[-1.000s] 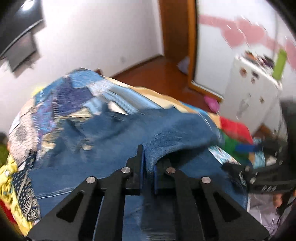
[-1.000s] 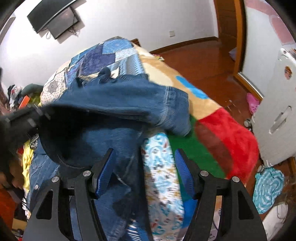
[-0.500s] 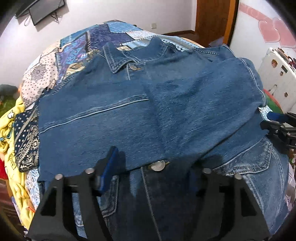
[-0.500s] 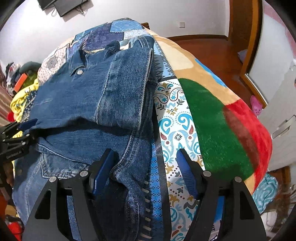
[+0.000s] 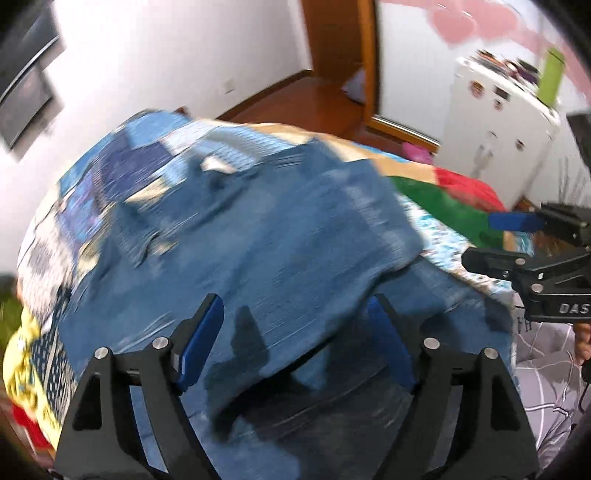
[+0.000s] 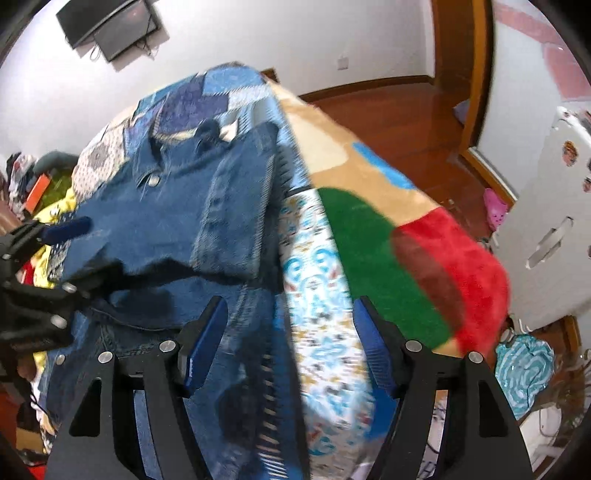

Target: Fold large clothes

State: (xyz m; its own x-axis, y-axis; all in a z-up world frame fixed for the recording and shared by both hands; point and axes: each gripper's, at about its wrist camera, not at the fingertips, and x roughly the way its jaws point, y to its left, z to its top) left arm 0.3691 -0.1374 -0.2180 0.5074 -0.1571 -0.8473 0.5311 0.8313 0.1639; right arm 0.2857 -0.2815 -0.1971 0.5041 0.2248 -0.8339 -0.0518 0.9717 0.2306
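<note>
A bed [image 6: 369,206] fills most of both views, covered by a patchwork blanket [image 6: 373,258] in blue, tan, green and red blocks, with a white and turquoise patterned strip along its near side. On the bed lies a blue denim jacket [image 5: 258,251], spread over the blue patchwork end with its collar [image 6: 177,144] toward the far wall and a metal button [image 6: 153,180] showing just below the collar; one side is folded over onto the jacket's body, and its near hem hangs over the bed's edge toward the cameras. The left-wrist view is motion-blurred, so the seams are hard to read there. A white cabinet [image 6: 554,221] stands well apart from the bed, past the red block, and a dark screen [image 6: 110,29] is mounted on the wall beyond the bed's far end. The left claw [image 5: 295,339] sits over the near part of the jacket with its blue-padded fingers spread wide, gripping nothing. The right claw [image 6: 291,350] is likewise spread, straddling the jacket's right edge and the patterned strip of the bed, with nothing pinched between its pads.
</note>
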